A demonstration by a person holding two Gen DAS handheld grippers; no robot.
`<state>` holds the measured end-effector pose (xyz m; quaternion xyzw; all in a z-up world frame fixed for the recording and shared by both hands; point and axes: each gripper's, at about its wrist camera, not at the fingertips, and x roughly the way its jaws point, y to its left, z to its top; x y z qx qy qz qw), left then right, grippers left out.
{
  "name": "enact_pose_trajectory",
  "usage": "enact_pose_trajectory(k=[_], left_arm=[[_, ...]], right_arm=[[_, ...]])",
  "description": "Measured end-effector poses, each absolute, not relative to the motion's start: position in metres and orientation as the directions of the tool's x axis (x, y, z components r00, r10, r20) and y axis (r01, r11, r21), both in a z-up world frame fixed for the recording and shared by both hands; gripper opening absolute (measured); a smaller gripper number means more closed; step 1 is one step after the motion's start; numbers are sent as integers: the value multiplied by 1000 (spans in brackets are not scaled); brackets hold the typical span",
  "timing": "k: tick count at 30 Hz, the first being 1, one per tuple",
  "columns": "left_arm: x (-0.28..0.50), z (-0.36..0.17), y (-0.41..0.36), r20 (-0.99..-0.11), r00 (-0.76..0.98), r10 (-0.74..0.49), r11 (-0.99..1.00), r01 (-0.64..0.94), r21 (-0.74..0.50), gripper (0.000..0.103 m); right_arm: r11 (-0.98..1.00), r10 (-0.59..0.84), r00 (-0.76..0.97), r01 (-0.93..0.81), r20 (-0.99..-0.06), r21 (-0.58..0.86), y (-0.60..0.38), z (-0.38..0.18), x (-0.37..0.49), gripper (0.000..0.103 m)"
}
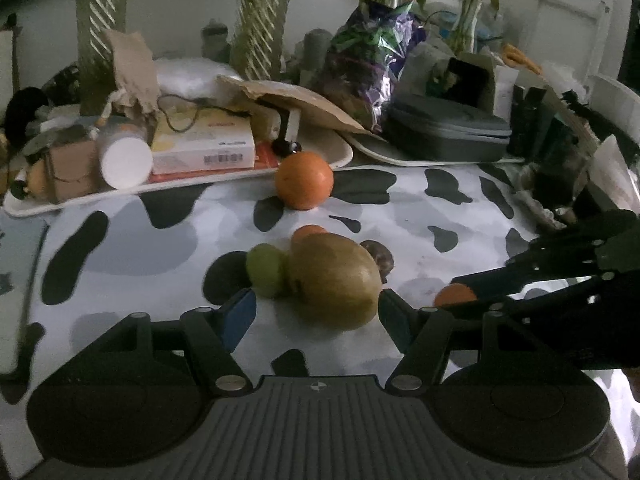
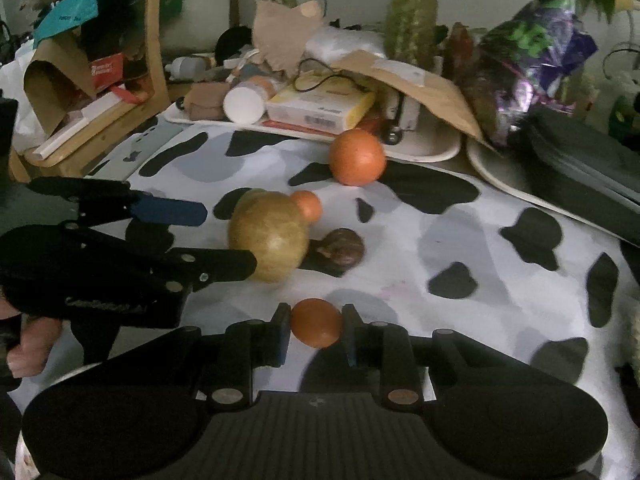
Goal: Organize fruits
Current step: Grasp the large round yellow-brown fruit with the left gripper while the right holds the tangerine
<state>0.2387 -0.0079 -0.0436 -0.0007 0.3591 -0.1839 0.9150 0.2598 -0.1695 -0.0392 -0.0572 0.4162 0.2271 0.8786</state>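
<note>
Small round orange fruit (image 2: 316, 322) pinched in right gripper (image 2: 316, 334) jaws, low over the cow-print surface (image 2: 460, 216). Left gripper (image 1: 316, 306) jaws half-wide, empty, flanking a large yellow-brown mango (image 1: 334, 278); green lime (image 1: 266, 268), brown nut (image 2: 340, 249), big orange (image 2: 356, 156) nearby. Cluttered trays (image 2: 432, 154) behind.

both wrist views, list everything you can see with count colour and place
cloth: one, white with black and grey patches, covering the table
large orange: one, orange, far side by the tray
yellow-green fruit: one, large, centre
green fruit: one, small, touching its left side
half-hidden orange fruit: one, small, behind the big fruit
brown fruit: one, dark, right of the big fruit
small orange fruit: one, between the right gripper's pads
tray: one, white, holding boxes and a bottle
case: one, dark grey, back right
left gripper: black, open around the big fruit
right gripper: black, shut on the small orange fruit
</note>
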Motion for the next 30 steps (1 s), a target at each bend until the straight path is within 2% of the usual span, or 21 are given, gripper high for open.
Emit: enact_pose_trajectory(k=[6,12,18,19,22,30], left_arm=[[249,-50,-10,-662,644,-385,921,309,-235,66],[253,-48,-14,-655,657,-373,928,274,-254,66],[258,-45,-20,-662,659,-358,934,255,-252,65],[258,-45,-22,-663,661,-352,936,251,-246,64],[258,-44,-29,-671,675,-306,951,248,-184,54],[256,-40,-36,-680,677,-282,956,262,-135,52]], right_arm=[[902,337,563,-423,-754,88,-188,-38,258,28],[909,326,571,-408,-753,84,-203,-39,255,28],[916,311,585,-394,-749,73,-214,-38,251,28],[917,309,585,-392,-749,72,-216,-38,250,28],[920,303,589,-385,-749,70,-220,-38,249,28],[925,296,616,-374,-730,59,-225,-32,247,28]])
